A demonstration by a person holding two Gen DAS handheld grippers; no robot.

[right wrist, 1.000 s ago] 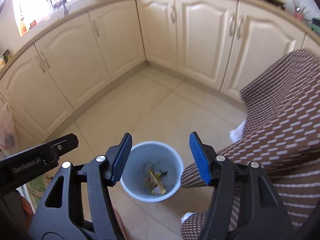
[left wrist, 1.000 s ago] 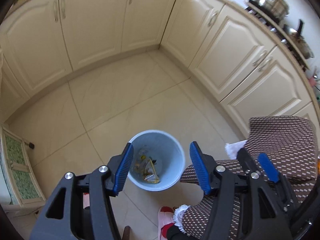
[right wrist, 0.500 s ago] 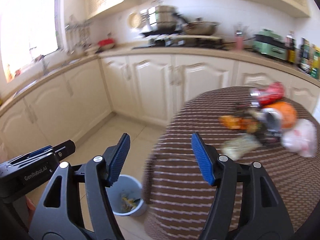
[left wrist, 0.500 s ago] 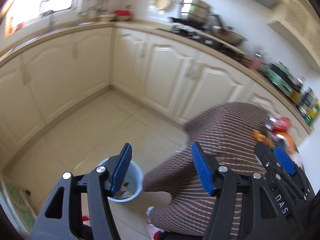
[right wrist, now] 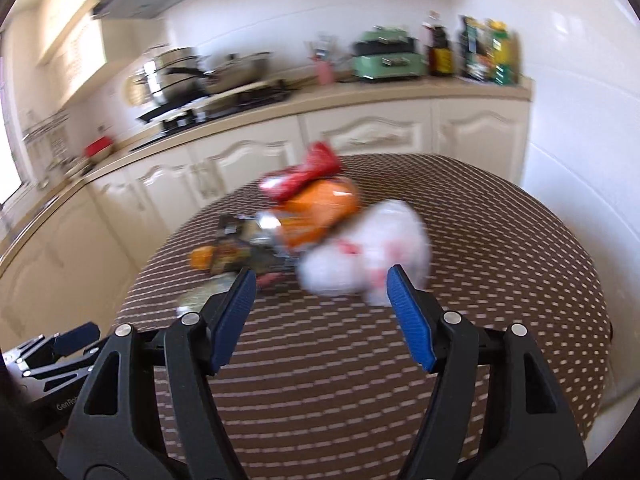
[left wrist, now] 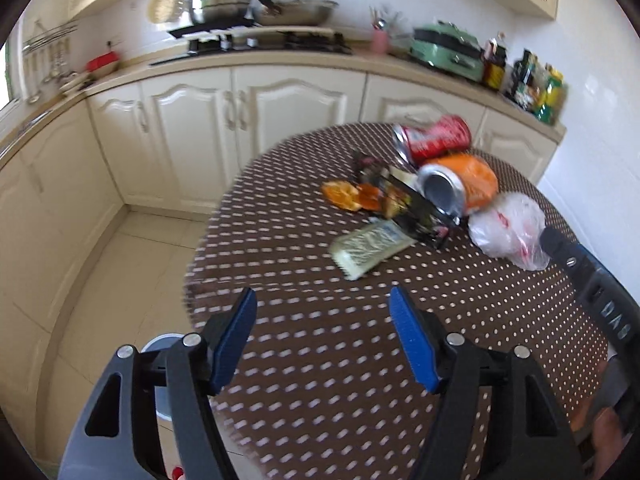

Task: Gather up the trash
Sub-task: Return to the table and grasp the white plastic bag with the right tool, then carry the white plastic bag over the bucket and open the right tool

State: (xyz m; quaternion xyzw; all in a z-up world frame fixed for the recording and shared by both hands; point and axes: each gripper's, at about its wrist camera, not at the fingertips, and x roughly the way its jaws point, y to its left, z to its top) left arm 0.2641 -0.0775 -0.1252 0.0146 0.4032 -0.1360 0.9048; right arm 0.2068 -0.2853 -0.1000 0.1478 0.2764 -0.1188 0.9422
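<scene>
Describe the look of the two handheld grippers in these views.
Both the left gripper and the right gripper have black plastic clamp-style arms with silver pivot bolts and triangular cut-outs, tipped with ribbed blue pads. White lettering marks the side of each body where the other camera sees it. No cables or sleeves show.

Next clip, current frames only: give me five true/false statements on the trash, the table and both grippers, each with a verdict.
1. The left gripper holds nothing. True.
2. The orange can stands upright. False: it lies on its side, as does the red can.
3. The white plastic bag lies on the table. True.
4. The right gripper is shut on the bag. False: its jaws are open and empty.
5. The tablecloth is plain white. False: brown with pale dots.
</scene>
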